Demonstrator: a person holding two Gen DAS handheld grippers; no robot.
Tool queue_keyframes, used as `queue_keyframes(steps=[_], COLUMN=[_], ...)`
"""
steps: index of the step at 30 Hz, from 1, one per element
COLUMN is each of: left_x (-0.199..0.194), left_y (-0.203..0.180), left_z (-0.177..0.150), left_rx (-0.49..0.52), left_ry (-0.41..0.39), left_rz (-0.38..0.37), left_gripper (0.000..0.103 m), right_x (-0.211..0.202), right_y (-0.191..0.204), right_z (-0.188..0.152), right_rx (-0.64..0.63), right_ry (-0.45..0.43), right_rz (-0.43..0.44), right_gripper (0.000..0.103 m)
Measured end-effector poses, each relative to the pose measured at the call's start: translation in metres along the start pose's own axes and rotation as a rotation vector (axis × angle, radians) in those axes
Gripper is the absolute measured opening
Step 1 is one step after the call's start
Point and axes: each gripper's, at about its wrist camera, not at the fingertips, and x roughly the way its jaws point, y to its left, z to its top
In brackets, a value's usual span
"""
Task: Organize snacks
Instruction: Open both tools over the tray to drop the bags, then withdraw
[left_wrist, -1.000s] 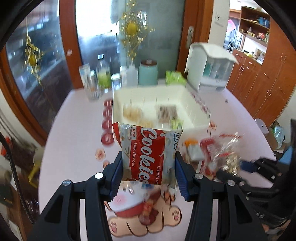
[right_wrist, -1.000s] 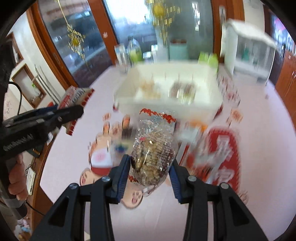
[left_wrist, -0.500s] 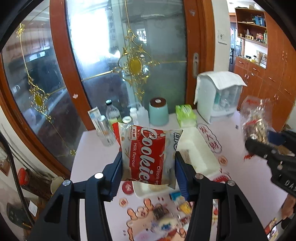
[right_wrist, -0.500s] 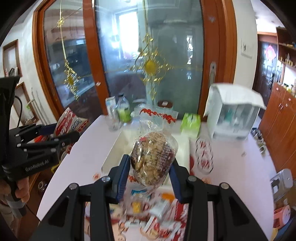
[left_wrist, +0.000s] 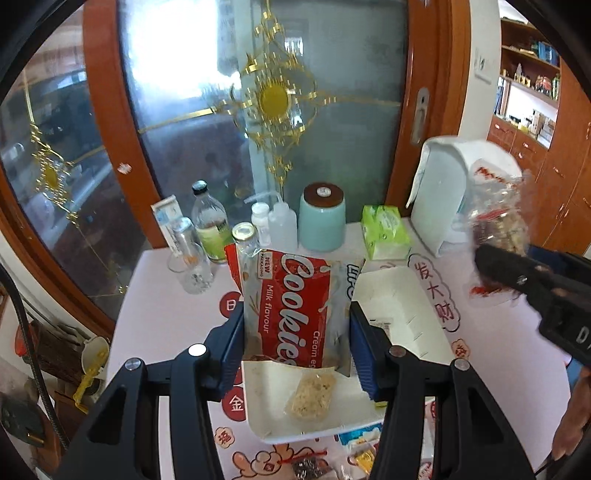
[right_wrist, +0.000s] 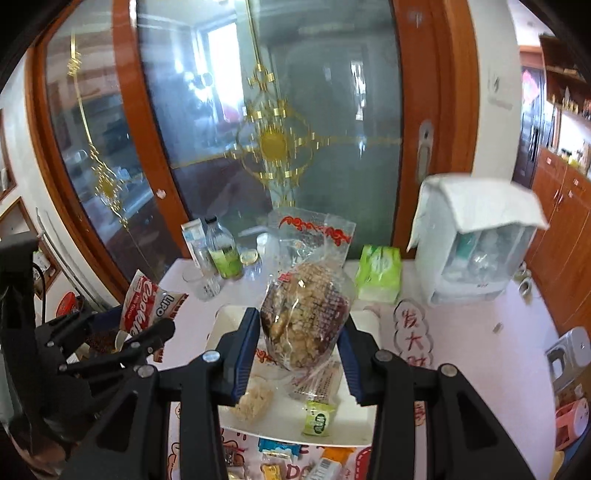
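Note:
My left gripper (left_wrist: 297, 343) is shut on a red and white Cookies packet (left_wrist: 295, 310) and holds it in the air over the near end of the white divided tray (left_wrist: 410, 295). My right gripper (right_wrist: 299, 354) is shut on a clear bag of brown nut snacks (right_wrist: 304, 321), held above the same tray (right_wrist: 229, 317). The right gripper with its bag (left_wrist: 498, 218) shows at the right of the left wrist view. The left gripper with the packet (right_wrist: 147, 302) shows at the left of the right wrist view. A puffed rice bar (left_wrist: 310, 393) and a green sachet (right_wrist: 317, 419) lie in the tray.
Bottles and jars (left_wrist: 210, 225), a teal canister (left_wrist: 322, 218), a green tissue pack (left_wrist: 384, 229) and a white dispenser (left_wrist: 443, 199) stand at the table's far edge before a glass door. Loose snack packets (right_wrist: 277, 458) lie on the table in front of the tray.
Both grippers have risen from near the table, each carrying its snack. In the last half second they came lower and closer over the tray.

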Motion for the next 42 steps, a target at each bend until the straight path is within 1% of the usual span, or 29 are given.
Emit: queue_keyframes(steps=[1, 5, 9, 10, 11, 13, 15, 16, 17, 18, 19, 22, 28, 33, 42], left_x=[0.009, 0.066, 0.123, 0.134, 0.148, 0.167, 0.186, 0.192, 0.196, 0.2, 0.203, 0.209, 0.208, 0.194, 0.154], left_y=[0.0, -0.002, -0.002, -0.003, -0.003, -0.005, -0.007, -0.009, -0.009, -0.009, -0.01, -0.011, -0.011, -0.009, -0.004], left_z=[-0.001, -0.003, -0.015, -0.018, -0.022, -0.029, -0.036, -0.039, -0.042, -0.043, -0.045, -0.049, -0.054, -0.053, -0.05], left_rx=[0.002, 0.002, -0.01, -0.012, -0.013, -0.008, 0.002, 0.009, 0.013, 0.015, 0.018, 0.036, 0.013, -0.009, -0.019], left_ry=[0.009, 0.075, 0.149, 0.165, 0.185, 0.214, 0.245, 0.261, 0.27, 0.275, 0.274, 0.286, 0.319, 0.315, 0.284], left_rz=[-0.001, -0.014, -0.024, -0.024, -0.022, -0.016, 0.001, 0.01, 0.013, 0.016, 0.019, 0.023, 0.0, -0.002, 0.035], left_gripper=[0.05, 0.05, 0.051, 0.051, 0.051, 0.052, 0.054, 0.064, 0.08, 0.087, 0.092, 0.092, 0.092, 0.092, 0.092], right_x=[0.015, 0.069, 0.123, 0.133, 0.143, 0.162, 0.177, 0.185, 0.191, 0.193, 0.197, 0.203, 0.201, 0.193, 0.158], right_y=[-0.001, -0.004, -0.011, -0.012, -0.013, -0.016, -0.019, -0.02, -0.021, -0.021, -0.022, -0.023, -0.026, -0.022, -0.013], right_z=[-0.001, -0.01, -0.023, -0.026, -0.029, -0.036, -0.041, -0.044, -0.048, -0.05, -0.055, -0.061, -0.066, -0.067, -0.063], right_rx=[0.005, 0.022, 0.026, 0.027, 0.026, 0.03, 0.038, 0.043, 0.045, 0.044, 0.042, 0.037, 0.044, 0.034, 0.025], right_ry=[0.024, 0.105, 0.184, 0.2, 0.214, 0.243, 0.273, 0.289, 0.302, 0.309, 0.318, 0.333, 0.344, 0.342, 0.315], right_rz=[0.007, 0.014, -0.003, -0.005, -0.006, -0.004, -0.002, 0.004, 0.008, 0.009, 0.006, 0.002, 0.005, 0.008, 0.021], right_gripper=[0.042, 0.042, 0.042, 0.041, 0.038, 0.038, 0.038, 0.038, 0.038, 0.038, 0.038, 0.038, 0.039, 0.039, 0.039])
